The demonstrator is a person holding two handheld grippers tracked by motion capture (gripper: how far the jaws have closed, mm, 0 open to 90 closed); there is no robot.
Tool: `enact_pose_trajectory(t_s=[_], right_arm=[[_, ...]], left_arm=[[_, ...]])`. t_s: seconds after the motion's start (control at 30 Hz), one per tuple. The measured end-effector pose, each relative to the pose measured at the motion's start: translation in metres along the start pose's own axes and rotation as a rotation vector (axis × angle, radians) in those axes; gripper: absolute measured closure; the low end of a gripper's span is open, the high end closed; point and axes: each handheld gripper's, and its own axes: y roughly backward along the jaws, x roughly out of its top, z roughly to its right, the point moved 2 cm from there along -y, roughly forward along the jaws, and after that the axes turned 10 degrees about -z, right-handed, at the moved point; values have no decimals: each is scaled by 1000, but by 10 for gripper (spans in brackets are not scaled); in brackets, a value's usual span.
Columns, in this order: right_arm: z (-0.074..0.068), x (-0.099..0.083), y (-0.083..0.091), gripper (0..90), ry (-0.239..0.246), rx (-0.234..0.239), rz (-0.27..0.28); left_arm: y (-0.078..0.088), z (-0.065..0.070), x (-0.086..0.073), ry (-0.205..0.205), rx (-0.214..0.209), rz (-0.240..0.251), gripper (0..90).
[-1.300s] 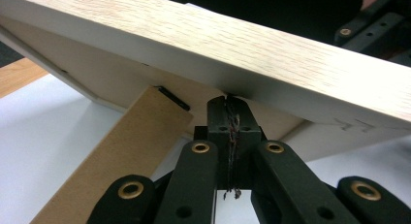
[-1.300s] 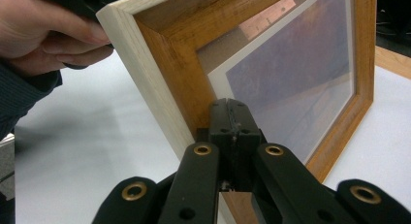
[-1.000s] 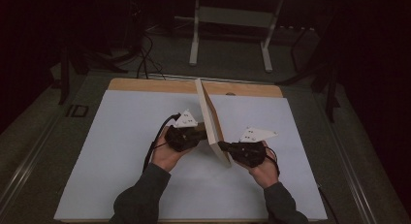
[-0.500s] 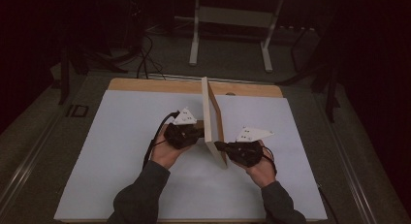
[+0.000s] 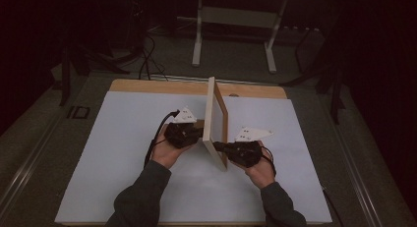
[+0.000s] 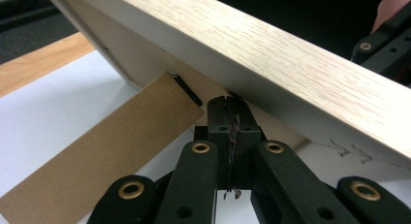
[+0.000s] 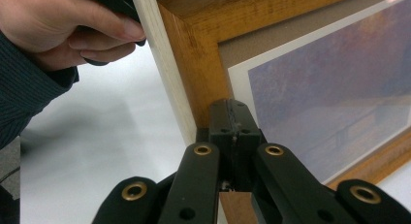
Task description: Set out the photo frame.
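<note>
While the picture frame stands on its lower edge near the middle of the white tabletop, the person steadies it from both sides. The left tool comes in from about 9 o'clock of the frame, and the right tool from about 4 o'clock. Both tools are clenched with nothing between their tips, so they appear to prop and push rather than grasp.

In the left gripper view, the closed left tool sits at the back of the frame, just at 3 o'clock of the brown easel stand that swings out from the backing. Judging by this, the left tool is placed to work or brace the stand so that the frame can rest on it. In the right gripper view, the closed right tool bears on the front at the inner corner of the frame, seemingly as a counter-hold against tipping.

The stand's hinge is partly hidden behind the left tool. The print's subject is cut off and blurred. Whether the stand's foot touches the tabletop cannot be told.
</note>
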Motion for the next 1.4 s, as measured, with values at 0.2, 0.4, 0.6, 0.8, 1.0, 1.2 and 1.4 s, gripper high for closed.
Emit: enact_pose_trajectory(t_s=[0.2,0.4,0.6,0.8,1.0,1.2,1.4], right_arm=[[-3,6,-4,900,27,-28,-22],[-2,8,-8,900,15,-28,-17],[-2,11,-13,900,-3,-33,-2],[-2,13,-17,900,-14,-36,8],[-4,10,-17,891,3,-55,-9],[-3,6,-13,875,6,-64,-12],[2,0,-5,851,-8,-72,-12]], left_arm=[[0,-5,-1,18,-5,3,900],[-1,-10,-1,32,-18,16,900],[-2,-14,0,34,-12,23,900],[-2,-19,-2,50,-32,38,900],[-3,-19,-2,66,-35,40,896],[0,-19,-4,82,-24,40,844],[5,-18,-7,81,8,34,770]])
